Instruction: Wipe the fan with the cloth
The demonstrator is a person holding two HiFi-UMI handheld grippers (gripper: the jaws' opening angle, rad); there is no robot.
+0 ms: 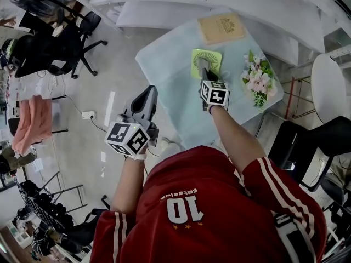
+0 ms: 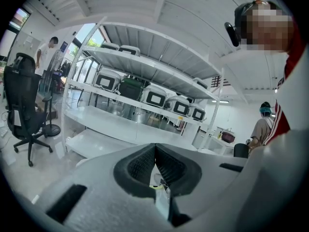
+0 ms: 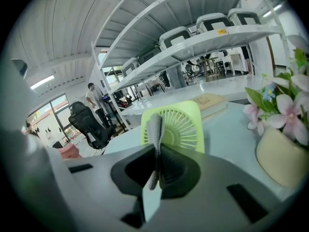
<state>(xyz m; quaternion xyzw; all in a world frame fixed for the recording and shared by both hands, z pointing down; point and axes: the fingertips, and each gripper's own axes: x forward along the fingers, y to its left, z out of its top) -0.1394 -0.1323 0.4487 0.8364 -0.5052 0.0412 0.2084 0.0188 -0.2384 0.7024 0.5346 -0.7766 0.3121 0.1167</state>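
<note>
One cloth (image 3: 154, 125) clamped in right gripper (image 3: 157, 153) | I'm aiming it lightly across fan (image 3: 182, 125) | left gripper (image 2: 155, 152) jaws together, idling

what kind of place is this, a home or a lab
Most likely a lab or test workspace, not a home: long white shelving holds a row of similar appliances, black office chairs stand on the open floor, and the small table with the green fan looks staged.

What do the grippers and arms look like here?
The left gripper and right gripper each have pale grey bodies, black ribbed pads and a white cube with black square markers. The person wears a red short-sleeved jersey with white stripes.
</note>
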